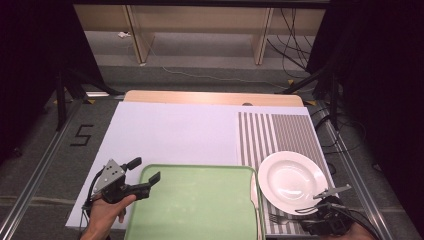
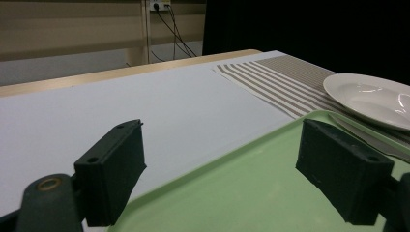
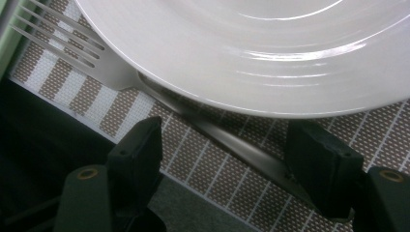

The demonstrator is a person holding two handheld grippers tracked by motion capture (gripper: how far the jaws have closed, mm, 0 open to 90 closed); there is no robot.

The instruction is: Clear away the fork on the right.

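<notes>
Right gripper point(image 3: 225, 169) fingers astride fork point(image 3: 159, 92) handle, high view hides it

Grey floor point(image 1: 210, 75) beyond the table point(image 1: 210, 97), dim at both sides. Pale wooden shelving point(image 1: 200, 30) along the far wall. Black cables point(image 1: 292, 40) trail at right. A "5" mark point(image 1: 81, 135) at left.

**Colours and patterns on record**

Tray point(image 1: 200, 205): plain pale green. Plate point(image 1: 292, 176): glossy white, unpatterned. Placemat point(image 1: 280, 132): stripes of grey-brown and white, which showed as a fine woven dot pattern in the right gripper view. Fork point(image 3: 72, 48): silver metal. Knife point(image 1: 254, 192): pale, silvery. Sheet point(image 1: 170, 135) over the desk: plain white. Desk point(image 1: 210, 97) edge: light wood tone. Left claw point(image 1: 142, 177) and right claw point(image 3: 232, 164): black. Floor point(image 1: 45, 165): grey, marked with a black "5".
</notes>
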